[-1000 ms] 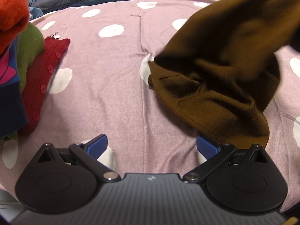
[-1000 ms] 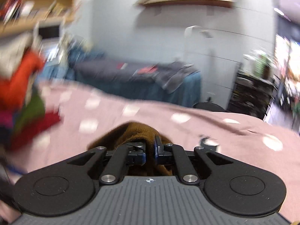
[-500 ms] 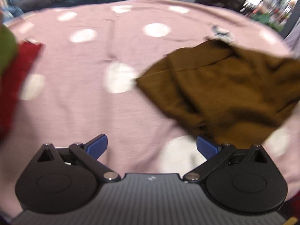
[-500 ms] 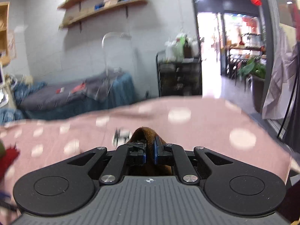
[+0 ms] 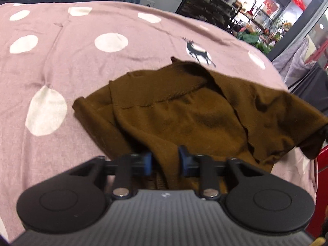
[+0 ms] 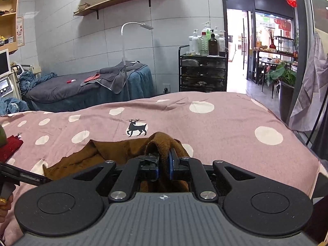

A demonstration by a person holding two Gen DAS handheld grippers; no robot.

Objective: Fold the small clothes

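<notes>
A brown knit garment (image 5: 184, 119) lies crumpled on the pink dotted bedspread (image 5: 61, 61), just in front of a deer print (image 5: 197, 52). My left gripper (image 5: 165, 162) is closing on its near edge, and a fold of the cloth fills the gap between the blue pads. In the right wrist view the same brown garment (image 6: 114, 151) spreads to the left. My right gripper (image 6: 163, 167) pinches a raised fold at its right end, with its jaws just easing open and the cloth still between the pads.
A red garment (image 6: 8, 147) lies at the bedspread's (image 6: 225, 133) left edge. The left gripper's body (image 6: 20, 176) and a hand (image 6: 4, 205) show at lower left. Beyond the far edge stand a grey-covered bed (image 6: 82, 84), a lamp (image 6: 125, 57) and a bottle cart (image 6: 203, 71).
The left gripper swung right over the brown garment and went from wide open to closed around its near edge. The right gripper lowered its held end toward the bedspread.
</notes>
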